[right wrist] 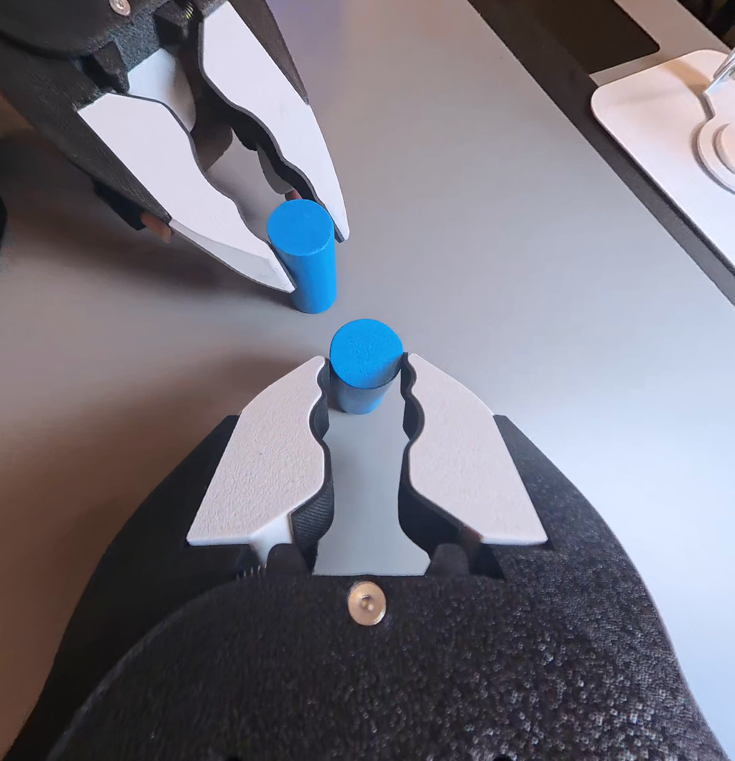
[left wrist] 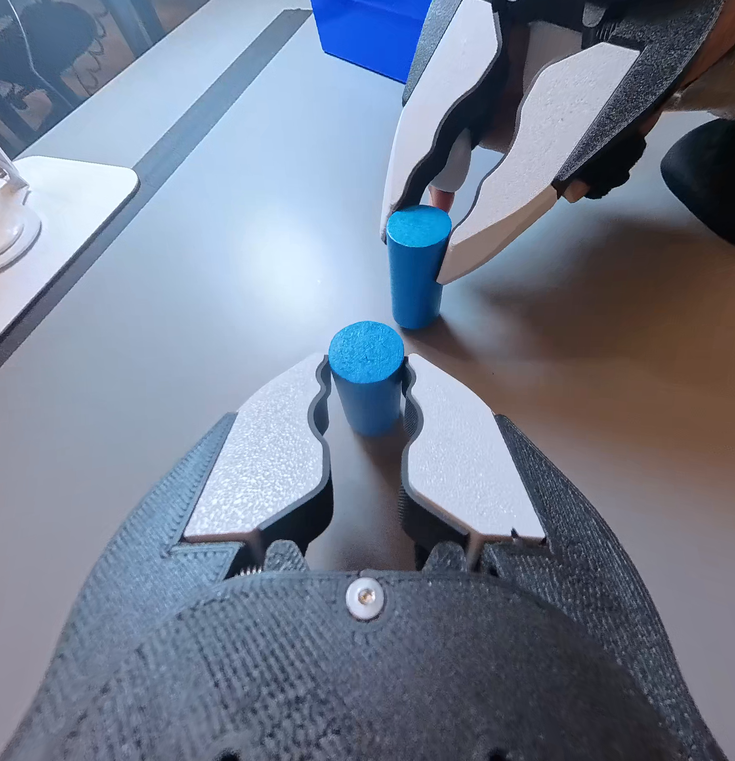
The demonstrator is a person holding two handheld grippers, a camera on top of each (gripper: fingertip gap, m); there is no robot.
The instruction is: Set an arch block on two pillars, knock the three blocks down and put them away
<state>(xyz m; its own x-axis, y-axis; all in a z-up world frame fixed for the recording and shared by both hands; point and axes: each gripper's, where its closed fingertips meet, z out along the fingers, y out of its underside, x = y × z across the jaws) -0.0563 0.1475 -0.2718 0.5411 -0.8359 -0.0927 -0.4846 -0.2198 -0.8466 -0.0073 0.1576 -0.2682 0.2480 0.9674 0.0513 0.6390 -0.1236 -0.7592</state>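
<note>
Two blue cylindrical pillars stood upright on the grey table, near each other but not touching, and two grippers faced one another across them, one at each pillar. In the left wrist view the left gripper had its white fingertips closed against the sides of the nearer pillar, near its top. The right gripper reached in from the upper right and pinched the farther pillar just below its top face. The right wrist view showed the same pair from the other side: the right gripper clamped its own pillar, while the left gripper held the other pillar. Both pillars' bases met the tabletop. No arch block could be seen in either view. One blue box sat at the far edge of the table behind the right gripper, partly hidden by it. One white monitor base rested on a neighbouring white desk, off to the side.
</note>
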